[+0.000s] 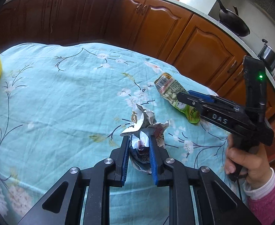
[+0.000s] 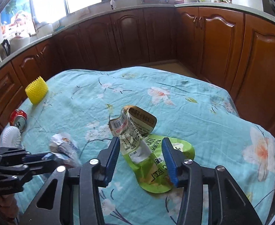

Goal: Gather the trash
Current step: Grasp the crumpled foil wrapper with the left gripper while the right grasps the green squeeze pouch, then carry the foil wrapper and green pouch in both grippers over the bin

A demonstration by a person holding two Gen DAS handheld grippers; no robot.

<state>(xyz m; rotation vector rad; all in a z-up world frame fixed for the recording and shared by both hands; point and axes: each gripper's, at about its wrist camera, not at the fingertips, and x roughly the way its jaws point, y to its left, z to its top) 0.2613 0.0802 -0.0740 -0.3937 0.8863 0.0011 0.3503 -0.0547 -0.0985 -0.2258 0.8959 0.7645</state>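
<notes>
Left wrist view: my left gripper (image 1: 139, 140) is clamped on the crumpled wrapper (image 1: 145, 129), both pads pressed into the paper, wad low over the cloth (image 1: 53, 103). Right wrist view: my right gripper (image 2: 140, 142) is spread wide, straddling the green pouch (image 2: 152, 161), which lies flat on the cloth with its torn top curling up; pads not touching it yet. Step in hand, as I judge it: grab the pouch. To do it well, I should drop the pads low on both sides of the pouch's narrow middle, then close, since flat foil slips and the cloth may bunch into the pinch; biting the raised torn edge may be easier. Keep the left squeeze firm so the wad doesn't fall. Other trash: a red can (image 2: 19, 119) lying on its side near the far left edge, a white piece (image 2: 9, 136) just beside it. The yellow cup (image 2: 36, 90) stands farther back, likely the bin, can't confirm.
</notes>
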